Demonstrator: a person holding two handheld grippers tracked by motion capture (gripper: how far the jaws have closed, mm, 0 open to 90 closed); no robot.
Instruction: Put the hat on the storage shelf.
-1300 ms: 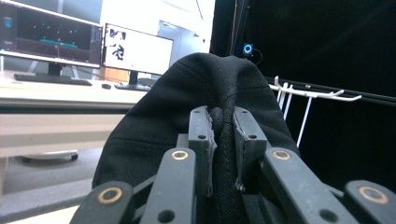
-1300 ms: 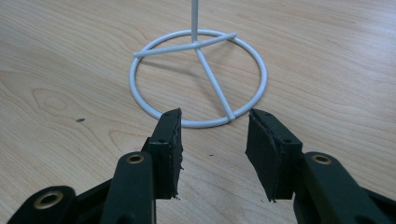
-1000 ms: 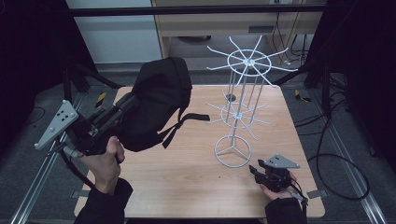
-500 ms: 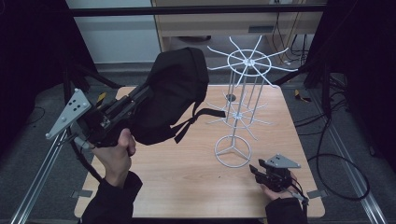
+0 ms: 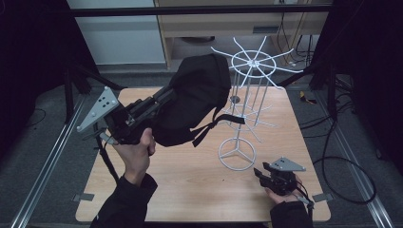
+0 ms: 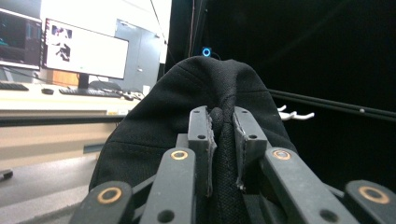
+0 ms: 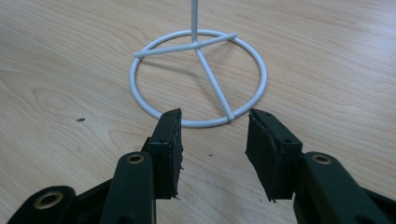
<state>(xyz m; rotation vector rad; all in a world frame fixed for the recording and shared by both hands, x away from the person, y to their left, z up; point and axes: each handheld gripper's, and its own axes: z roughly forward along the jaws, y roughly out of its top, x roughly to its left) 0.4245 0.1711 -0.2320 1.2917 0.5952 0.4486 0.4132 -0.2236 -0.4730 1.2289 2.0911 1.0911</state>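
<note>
A person at a wooden table (image 5: 190,190) holds a two-jaw gripper in each hand. The left gripper (image 6: 223,135), seen from above at the left of the table, is raised off the surface and points toward the far right. Its fingers (image 6: 201,135) are clenched on a fold of a black backpack (image 5: 192,104), which bulges out beyond the fingertips and hangs in the air above the table. In the left gripper view the pinched fabric sits squeezed between the two pads, with the rounded body of the bag rising just past them. A black strap (image 5: 216,126) dangles from the bag's underside, on the far side of the fingers, and reaches toward a white wire stand (image 5: 247,99). The top of the bag is just beside the stand's upper ring of spokes (image 5: 254,61); whether it touches them cannot be told. The person's left hand (image 5: 135,154) grips the tool from below, and a grey three-cornered plate (image 5: 97,108) sits at the tool's back end. The right gripper (image 7: 212,140) rests low at the near right of the table, held in the right hand (image 5: 280,190). Its fingers (image 7: 170,140) are released, spread apart with nothing between them. Just ahead of the fingertips lies the stand's round base ring (image 7: 198,79), flat on the wood, with its thin upright pole rising from the middle; the pads sit close to the ring's near edge without gripping it.
</note>
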